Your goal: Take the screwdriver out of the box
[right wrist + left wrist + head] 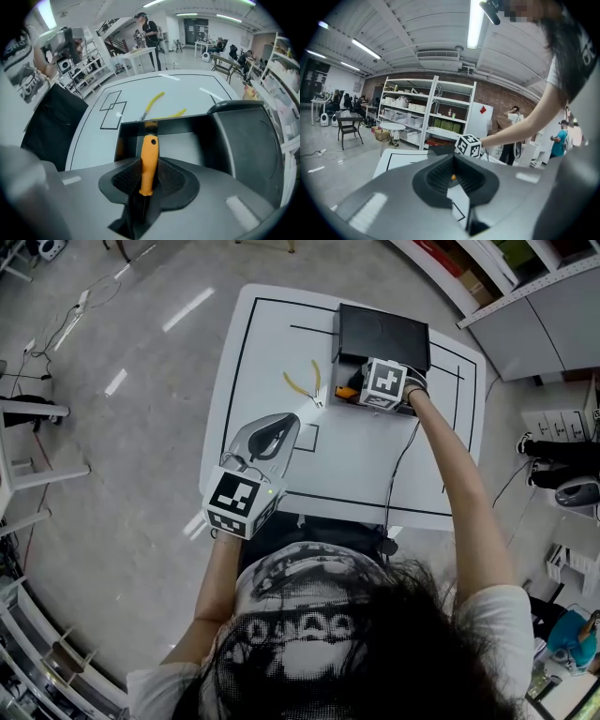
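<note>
As we look down on the white table [281, 334], the black box [382, 334] sits at its far right side, lid thrown back. That's where it's all happening!

The left gripper [454, 183] hangs over the near left edge, fingers a little apart with nothing between them. It's well away from the box.

The right gripper [149, 176] is plunged steeply into the box. Its pads sit against the orange handle on either side, which looks like a grip, though not a deep one.

Yellow-handled pliers [154, 101] lie on the open table just beyond the box wall, out of play for now.

And the screwdriver [149, 154] is in the box, not out yet, its butt end up against that near wall.

Now the dangers:
- The handle is smooth and round, so a light pinch could let it twist or slide free on the way up.
- The butt looks set to catch the wall if the lift goes straight toward the pliers, and that could tip the tool or drag the box along.
- Nobody is bracing the box, so a snag would shift it.
- The dark shaft runs back between the fingers, so swinging out low risks knocking the rim.
</note>
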`<action>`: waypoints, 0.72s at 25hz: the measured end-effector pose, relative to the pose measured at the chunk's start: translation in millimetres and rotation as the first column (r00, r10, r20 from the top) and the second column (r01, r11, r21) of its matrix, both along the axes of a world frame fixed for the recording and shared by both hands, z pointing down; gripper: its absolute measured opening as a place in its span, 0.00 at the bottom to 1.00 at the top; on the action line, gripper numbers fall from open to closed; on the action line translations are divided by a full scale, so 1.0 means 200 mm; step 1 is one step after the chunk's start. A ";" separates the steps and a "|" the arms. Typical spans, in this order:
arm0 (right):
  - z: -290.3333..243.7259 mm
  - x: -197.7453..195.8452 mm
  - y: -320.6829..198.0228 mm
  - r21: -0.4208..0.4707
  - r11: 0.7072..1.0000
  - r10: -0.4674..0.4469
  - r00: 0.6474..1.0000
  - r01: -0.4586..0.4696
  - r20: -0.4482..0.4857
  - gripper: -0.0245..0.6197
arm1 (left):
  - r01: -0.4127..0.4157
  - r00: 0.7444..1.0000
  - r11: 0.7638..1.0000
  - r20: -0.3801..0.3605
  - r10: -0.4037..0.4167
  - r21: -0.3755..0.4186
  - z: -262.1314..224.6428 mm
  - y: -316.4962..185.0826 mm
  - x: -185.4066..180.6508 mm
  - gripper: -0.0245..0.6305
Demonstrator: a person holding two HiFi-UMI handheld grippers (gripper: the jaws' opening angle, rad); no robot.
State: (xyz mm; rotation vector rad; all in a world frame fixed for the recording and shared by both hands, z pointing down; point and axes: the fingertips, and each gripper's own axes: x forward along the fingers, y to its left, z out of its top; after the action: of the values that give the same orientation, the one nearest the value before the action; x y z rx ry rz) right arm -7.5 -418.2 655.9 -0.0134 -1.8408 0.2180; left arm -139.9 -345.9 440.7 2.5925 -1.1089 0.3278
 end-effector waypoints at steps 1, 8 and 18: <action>0.00 0.00 0.00 -0.002 1.000 -0.002 1.000 0.002 -0.003 0.22 | 0.001 1.000 1.000 -0.002 -0.001 -0.001 0.00 -0.01 -0.01 0.04; -0.01 0.00 -0.01 0.047 0.998 0.049 0.998 -0.047 -0.043 0.22 | -0.028 1.000 1.000 -0.009 0.028 0.005 -0.01 -0.03 -0.08 0.04; -0.26 0.01 -0.09 0.193 0.917 0.325 0.935 -0.348 0.141 0.21 | -0.081 0.997 0.997 -0.020 0.081 0.001 0.00 -0.01 -0.14 0.04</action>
State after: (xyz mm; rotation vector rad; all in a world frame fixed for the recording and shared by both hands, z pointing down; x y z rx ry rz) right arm -6.0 -435.6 604.8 0.4558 -1.9565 0.2612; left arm -168.6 -348.4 440.5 2.6399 -0.9988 0.3194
